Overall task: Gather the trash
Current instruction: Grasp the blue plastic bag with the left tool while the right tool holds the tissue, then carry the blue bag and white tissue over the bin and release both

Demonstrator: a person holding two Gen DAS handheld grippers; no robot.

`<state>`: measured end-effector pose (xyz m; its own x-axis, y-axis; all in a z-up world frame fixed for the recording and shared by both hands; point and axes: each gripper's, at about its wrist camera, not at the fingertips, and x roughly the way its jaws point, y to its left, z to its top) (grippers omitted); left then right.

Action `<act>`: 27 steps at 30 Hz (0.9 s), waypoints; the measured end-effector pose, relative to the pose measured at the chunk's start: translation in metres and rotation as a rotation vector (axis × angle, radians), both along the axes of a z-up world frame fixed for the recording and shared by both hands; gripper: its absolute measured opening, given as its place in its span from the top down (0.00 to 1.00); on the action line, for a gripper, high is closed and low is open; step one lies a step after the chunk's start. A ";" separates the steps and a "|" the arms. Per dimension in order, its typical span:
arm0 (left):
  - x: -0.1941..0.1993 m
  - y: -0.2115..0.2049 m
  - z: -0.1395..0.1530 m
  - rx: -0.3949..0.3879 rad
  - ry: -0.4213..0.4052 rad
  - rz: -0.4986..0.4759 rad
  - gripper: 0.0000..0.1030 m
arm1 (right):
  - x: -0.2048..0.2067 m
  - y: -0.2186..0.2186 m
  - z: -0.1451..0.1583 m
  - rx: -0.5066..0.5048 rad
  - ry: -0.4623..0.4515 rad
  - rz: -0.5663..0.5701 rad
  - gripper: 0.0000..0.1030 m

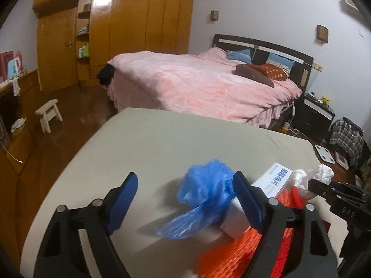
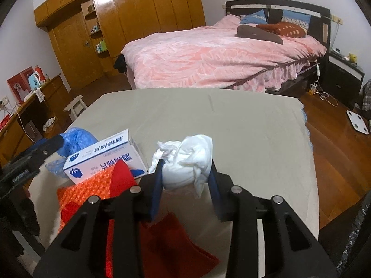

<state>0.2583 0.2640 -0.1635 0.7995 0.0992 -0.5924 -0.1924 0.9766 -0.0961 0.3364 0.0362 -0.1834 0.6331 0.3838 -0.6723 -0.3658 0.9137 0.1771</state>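
Note:
On the beige table [image 1: 162, 143] lies a crumpled blue plastic bag [image 1: 206, 194]. My left gripper [image 1: 185, 177] stands open around it; the bag is close to the right finger and well clear of the left one. Beside the bag a white box with blue print [image 1: 273, 183] rests partly on orange bubble wrap [image 1: 231, 254]. In the right wrist view my right gripper [image 2: 186, 164] is shut on a white crumpled wad [image 2: 185, 159], held just above the table [image 2: 231, 127]. The box [image 2: 106, 159], the bubble wrap [image 2: 92, 185] and red sheets [image 2: 174, 243] lie to its left and beneath it.
A bed with a pink cover [image 2: 208, 53] stands beyond the table. A small white stool [image 1: 48, 113] is on the wooden floor at the left, before a wooden wardrobe [image 1: 139, 23]. A dark nightstand [image 2: 345, 74] and a white floor scale [image 2: 358, 121] are to the right.

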 end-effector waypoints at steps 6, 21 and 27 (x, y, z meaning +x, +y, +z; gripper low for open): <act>0.022 0.000 -0.013 -0.048 0.063 -0.013 0.21 | 0.001 0.005 0.001 -0.004 -0.009 0.008 0.66; 0.022 -0.006 -0.015 -0.093 0.029 -0.090 0.76 | -0.008 0.009 0.010 -0.013 -0.047 0.028 0.66; 0.010 0.000 0.011 -0.073 -0.048 -0.056 0.76 | -0.012 0.004 0.027 0.015 -0.081 0.013 0.66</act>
<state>0.2682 0.2639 -0.1521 0.8304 0.0114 -0.5571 -0.1311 0.9757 -0.1754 0.3246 0.0400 -0.1564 0.6802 0.4019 -0.6130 -0.3915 0.9062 0.1598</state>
